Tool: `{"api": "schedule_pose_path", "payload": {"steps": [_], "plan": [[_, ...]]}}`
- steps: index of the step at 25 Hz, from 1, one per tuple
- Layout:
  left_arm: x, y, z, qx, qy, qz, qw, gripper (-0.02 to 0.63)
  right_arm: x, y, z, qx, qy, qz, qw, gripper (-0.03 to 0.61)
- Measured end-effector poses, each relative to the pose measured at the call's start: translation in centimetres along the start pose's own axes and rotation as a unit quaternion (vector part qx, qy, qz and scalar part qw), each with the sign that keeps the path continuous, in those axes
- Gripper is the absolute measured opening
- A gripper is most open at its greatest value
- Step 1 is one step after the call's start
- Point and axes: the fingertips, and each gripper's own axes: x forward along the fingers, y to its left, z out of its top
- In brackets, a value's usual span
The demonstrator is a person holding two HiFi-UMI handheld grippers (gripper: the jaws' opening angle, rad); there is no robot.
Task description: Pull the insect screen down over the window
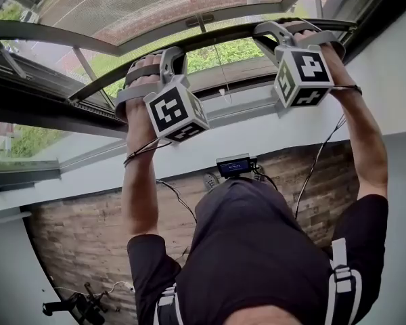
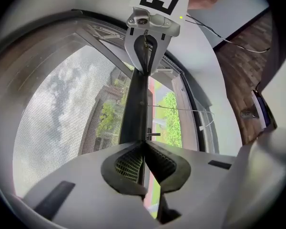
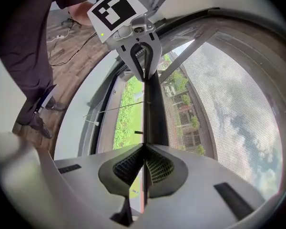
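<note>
The insect screen's grey mesh (image 1: 155, 5) hangs over the upper window and ends in a dark bottom bar (image 1: 223, 36). My left gripper (image 1: 157, 58) is shut on a thin lip of that bar, left of middle. The right gripper (image 1: 292, 31) is shut on the same lip further right. In the left gripper view the pads (image 2: 133, 162) pinch the lip, with the bar (image 2: 136, 104) running on to the other gripper. The right gripper view shows the same grip (image 3: 144, 151) on the bar (image 3: 155, 109), with mesh (image 3: 229, 104) beside it. A thin pull cord (image 1: 220, 70) dangles from the bar's middle.
Below the bar the window is uncovered, with green lawn (image 1: 216, 54) outside and a white sill (image 1: 250, 107) under it. A dark open sash (image 1: 27, 87) juts at the left. A small screen device (image 1: 233, 166), cables and a black stand (image 1: 74, 307) are on the wooden floor.
</note>
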Motion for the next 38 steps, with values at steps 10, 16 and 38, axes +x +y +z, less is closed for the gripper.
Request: {"api": "schedule_pose_path", "payload": {"steps": [10, 16, 38], "plan": [[2.3, -3.8, -1.0, -0.008, 0.018, -0.013, 0.9997, 0.021, 2.5, 3.6, -0.5, 0.018, 0.011, 0.006, 1.000, 0.021], [4.2, -7.7, -1.9, -0.021, 0.025, -0.061, 0.9976, 0.021, 4.8, 7.3, -1.3, 0.026, 0.018, 0.048, 0.998, 0.021], [9.1, -17.4, -4.2, -0.050, 0.049, -0.148, 0.9866, 0.021, 11.3, 16.7, -2.8, 0.033, 0.041, 0.123, 0.991, 0.021]]}}
